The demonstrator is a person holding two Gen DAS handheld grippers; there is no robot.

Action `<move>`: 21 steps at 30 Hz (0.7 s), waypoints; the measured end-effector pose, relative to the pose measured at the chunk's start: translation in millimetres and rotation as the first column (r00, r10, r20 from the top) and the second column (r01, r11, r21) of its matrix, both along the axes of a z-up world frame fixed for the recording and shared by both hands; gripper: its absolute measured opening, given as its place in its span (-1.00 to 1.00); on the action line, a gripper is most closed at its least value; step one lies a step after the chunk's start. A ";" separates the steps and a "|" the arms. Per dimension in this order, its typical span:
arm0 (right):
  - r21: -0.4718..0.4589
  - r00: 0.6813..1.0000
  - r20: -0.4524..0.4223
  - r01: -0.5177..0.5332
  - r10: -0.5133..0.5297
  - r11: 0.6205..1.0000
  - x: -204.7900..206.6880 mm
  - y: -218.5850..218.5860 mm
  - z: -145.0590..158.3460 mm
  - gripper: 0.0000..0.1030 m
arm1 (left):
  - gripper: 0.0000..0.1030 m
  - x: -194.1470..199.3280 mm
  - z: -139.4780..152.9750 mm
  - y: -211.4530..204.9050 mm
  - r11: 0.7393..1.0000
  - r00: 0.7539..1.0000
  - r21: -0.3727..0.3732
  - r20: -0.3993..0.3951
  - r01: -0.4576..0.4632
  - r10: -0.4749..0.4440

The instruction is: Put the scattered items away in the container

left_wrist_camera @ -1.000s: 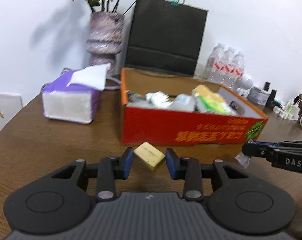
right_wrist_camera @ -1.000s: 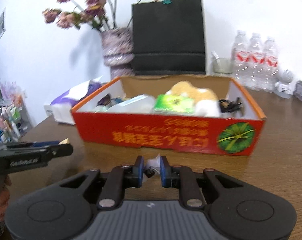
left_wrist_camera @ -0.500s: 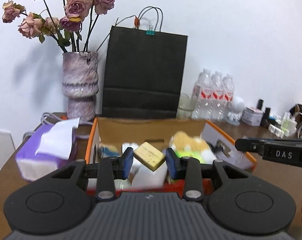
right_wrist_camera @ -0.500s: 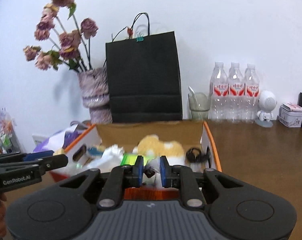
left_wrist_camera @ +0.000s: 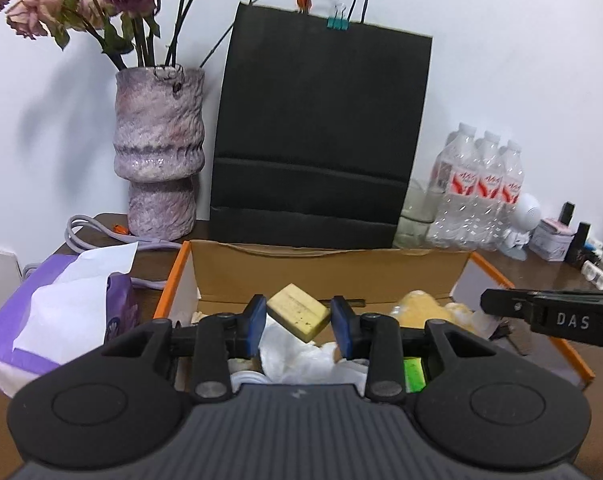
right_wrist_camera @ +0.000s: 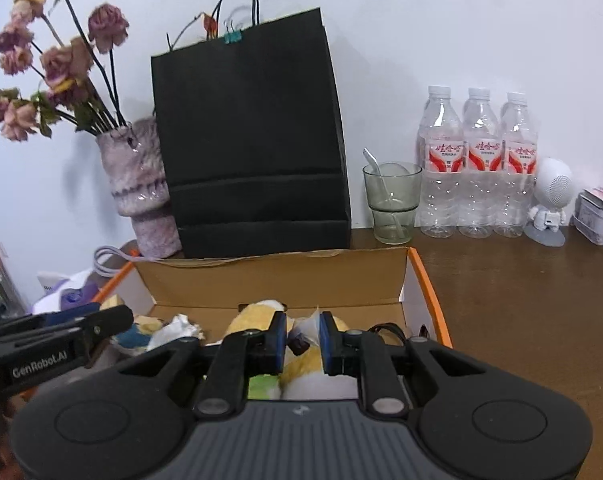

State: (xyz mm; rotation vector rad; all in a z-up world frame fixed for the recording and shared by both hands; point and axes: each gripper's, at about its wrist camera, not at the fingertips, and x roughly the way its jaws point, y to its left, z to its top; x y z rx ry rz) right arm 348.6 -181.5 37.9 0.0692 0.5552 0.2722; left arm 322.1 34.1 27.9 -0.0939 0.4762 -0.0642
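My left gripper [left_wrist_camera: 298, 317] is shut on a small yellow block [left_wrist_camera: 297, 312] and holds it above the inside of the orange cardboard box [left_wrist_camera: 329, 270]. My right gripper [right_wrist_camera: 303, 336] is shut on a small clear-wrapped packet [right_wrist_camera: 303, 330] with a dark piece in it, also over the box [right_wrist_camera: 277, 276]. Inside the box lie crumpled white paper [left_wrist_camera: 297, 354], a yellow plush item [right_wrist_camera: 257, 316], a green packet [left_wrist_camera: 413, 374] and a black cable [right_wrist_camera: 389, 330]. Each gripper shows at the edge of the other's view.
A black paper bag [left_wrist_camera: 321, 132] stands right behind the box, with a purple vase of dried roses [left_wrist_camera: 159, 156] to its left. A purple tissue pack [left_wrist_camera: 61, 316] lies left of the box. A glass with a spoon [right_wrist_camera: 391, 200], three water bottles [right_wrist_camera: 479, 164] and a small white figure [right_wrist_camera: 551, 200] stand at the back right.
Both grippers rose from the table in front of the box and moved forward over it, carrying the yellow block and the packet. The box's red front wall has dropped out of sight.
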 end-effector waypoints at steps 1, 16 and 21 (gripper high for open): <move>-0.009 1.000 -0.003 -0.002 0.002 1.000 3.2 1.0 -1.0 -0.69 | -0.29 2.1 -2.1 0.6 1.000 1.000 0.000 -0.008 -0.001 0.001; -0.038 1.000 -0.018 -0.003 0.003 0.999 -1.9 -0.9 7.1 1.00 | 1.00 -4.7 10.5 3.7 0.997 0.997 0.015 0.000 -0.074 0.074; -0.037 0.998 -0.057 -0.016 0.014 0.999 -2.0 -0.6 8.6 1.00 | 1.00 -7.7 14.7 2.2 0.997 0.997 0.018 0.003 -0.073 0.073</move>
